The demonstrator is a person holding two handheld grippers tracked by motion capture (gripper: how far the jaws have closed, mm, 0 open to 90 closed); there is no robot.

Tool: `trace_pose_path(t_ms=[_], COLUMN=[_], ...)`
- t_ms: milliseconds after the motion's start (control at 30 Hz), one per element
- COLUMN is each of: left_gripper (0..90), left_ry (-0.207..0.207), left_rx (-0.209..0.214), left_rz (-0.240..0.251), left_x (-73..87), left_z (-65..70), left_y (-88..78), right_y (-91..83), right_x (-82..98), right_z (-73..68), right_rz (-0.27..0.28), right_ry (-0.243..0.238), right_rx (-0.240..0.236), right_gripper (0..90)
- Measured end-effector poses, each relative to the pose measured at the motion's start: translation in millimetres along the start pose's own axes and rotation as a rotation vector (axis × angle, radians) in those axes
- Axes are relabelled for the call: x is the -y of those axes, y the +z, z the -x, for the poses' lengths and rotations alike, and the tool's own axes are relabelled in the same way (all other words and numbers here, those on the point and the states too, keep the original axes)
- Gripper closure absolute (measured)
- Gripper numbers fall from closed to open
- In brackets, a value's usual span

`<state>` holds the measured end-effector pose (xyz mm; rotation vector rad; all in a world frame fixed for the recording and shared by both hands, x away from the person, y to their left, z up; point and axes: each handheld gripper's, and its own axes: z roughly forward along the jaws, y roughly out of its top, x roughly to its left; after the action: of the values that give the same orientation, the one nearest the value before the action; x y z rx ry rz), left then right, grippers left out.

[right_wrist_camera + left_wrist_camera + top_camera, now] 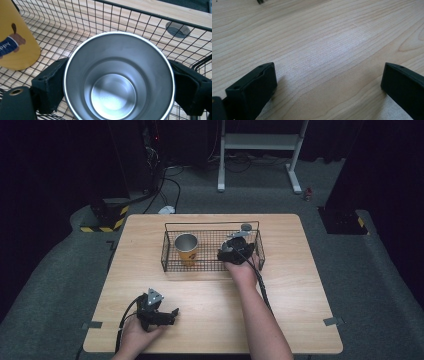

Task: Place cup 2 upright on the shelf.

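A black wire basket [212, 224] stands on the far middle of the wooden table [215, 320]. A yellow cup [186, 248] stands upright in its left half, seen at the upper left as the yellow cup [15, 42] in the right gripper view. My right gripper [231, 251] reaches into the basket's right half. There, my right gripper [118, 83] is shut on an upright steel cup [117, 87], one jaw pressing each side. I cannot tell whether the cup rests on the mesh. My left gripper [172, 316] lies on the near left of the table, and my left gripper [328, 75] is open over bare wood.
A small grey disc [246, 226] lies on the table just beyond the basket's far rim, visible through the wires as the grey disc [178, 29]. Bits of grey tape mark the table's front corners. A white frame and cables stand on the floor behind.
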<state>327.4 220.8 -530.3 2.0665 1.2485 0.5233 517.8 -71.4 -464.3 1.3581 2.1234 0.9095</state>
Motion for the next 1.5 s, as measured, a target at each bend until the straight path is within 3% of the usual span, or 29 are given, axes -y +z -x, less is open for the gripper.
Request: trace_pose_path(t_ms=[500, 900, 1500], left_gripper=[0.6, 0.6, 0.6], left_ry=[0.001, 0.0, 0.002], left_rx=[-0.001, 0.0, 0.0], left_rz=[-0.001, 0.001, -0.001], left_x=[-0.1, 0.0, -0.1], left_z=[0.0, 0.1, 0.0], left_y=[0.2, 0.3, 0.2], right_y=[-19.1, -38.9, -77.3], right_x=[-2.7, -3.0, 31.1], right_z=[-2.4, -6.2, -3.9], right_rz=[0.047, 0.106, 0.181], right_ry=[0.002, -0.009, -0.019], right_rx=[0.017, -0.016, -0.058], right_gripper=[10.5, 10.6, 10.6])
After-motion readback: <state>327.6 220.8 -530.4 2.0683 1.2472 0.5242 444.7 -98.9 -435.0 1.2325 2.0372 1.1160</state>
